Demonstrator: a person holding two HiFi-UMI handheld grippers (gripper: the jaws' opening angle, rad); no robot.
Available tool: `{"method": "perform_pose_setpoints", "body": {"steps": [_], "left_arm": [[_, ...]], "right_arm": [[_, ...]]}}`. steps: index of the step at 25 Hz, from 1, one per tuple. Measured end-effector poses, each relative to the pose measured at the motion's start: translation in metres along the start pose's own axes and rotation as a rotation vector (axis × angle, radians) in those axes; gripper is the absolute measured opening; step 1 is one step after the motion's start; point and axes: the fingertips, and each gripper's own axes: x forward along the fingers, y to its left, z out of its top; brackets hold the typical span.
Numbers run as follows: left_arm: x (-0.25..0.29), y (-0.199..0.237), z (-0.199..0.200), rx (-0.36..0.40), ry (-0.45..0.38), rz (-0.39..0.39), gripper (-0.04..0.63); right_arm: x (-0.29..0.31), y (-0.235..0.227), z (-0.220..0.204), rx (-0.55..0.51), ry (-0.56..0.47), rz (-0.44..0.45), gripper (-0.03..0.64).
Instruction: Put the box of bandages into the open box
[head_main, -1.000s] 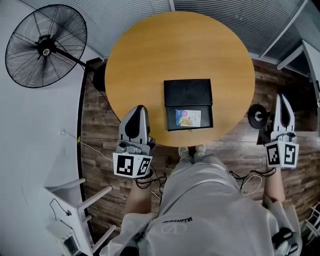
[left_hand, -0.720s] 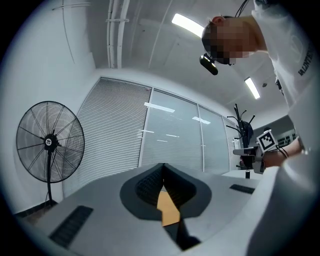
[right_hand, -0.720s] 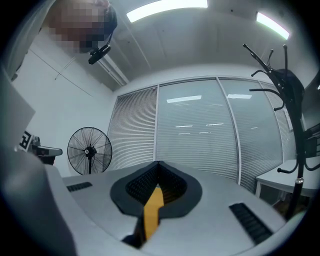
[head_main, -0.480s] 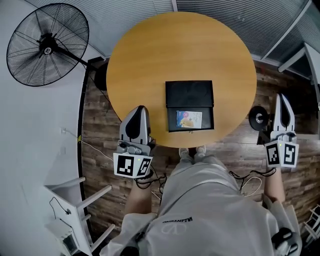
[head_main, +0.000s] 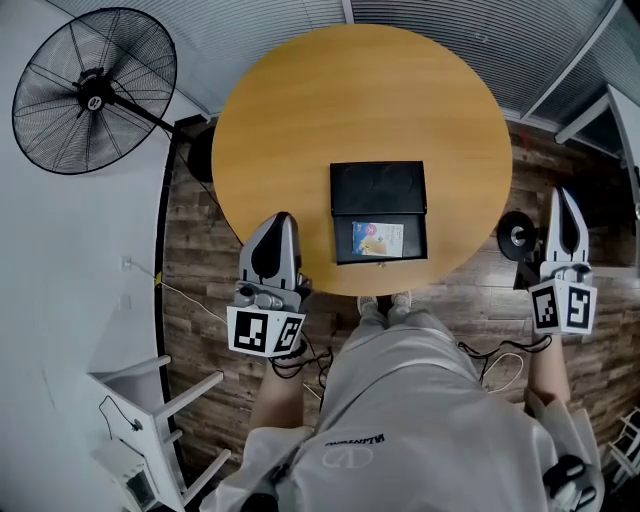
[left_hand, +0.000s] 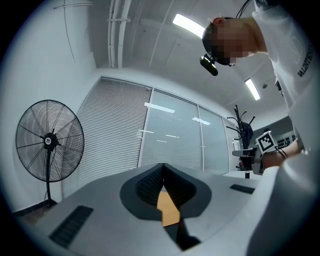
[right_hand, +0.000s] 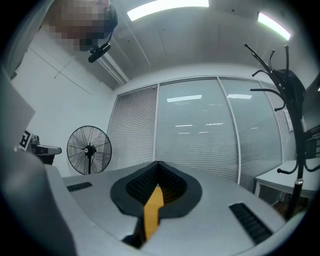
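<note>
The black open box (head_main: 378, 252) lies on the round wooden table (head_main: 340, 100) near its front edge, lid folded back flat. The box of bandages (head_main: 377, 238), pale with a colourful print, lies inside the box's front half. My left gripper (head_main: 281, 216) hovers at the table's front-left edge, left of the box, its jaws closed together and empty. My right gripper (head_main: 566, 192) hangs off the table to the right, over the floor, shut and empty. In the left gripper view the left gripper (left_hand: 162, 166) points above the tabletop at the blinds. The right gripper (right_hand: 158, 163) does the same in its own view.
A black standing fan (head_main: 93, 92) is at the far left, its base beside the table. A small round black base (head_main: 517, 232) sits on the wood floor by the right gripper. A white frame (head_main: 150, 410) stands at lower left. A coat stand (right_hand: 287, 100) rises at the right.
</note>
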Motion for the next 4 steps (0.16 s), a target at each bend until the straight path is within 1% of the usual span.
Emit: {"method": "perform_pose_setpoints", "body": {"steps": [4], "left_arm": [[0.0014, -0.0004, 0.0004, 0.000, -0.001, -0.005, 0.008]], "right_arm": [[0.0005, -0.0014, -0.0003, -0.001, 0.003, -0.005, 0.017]]}}
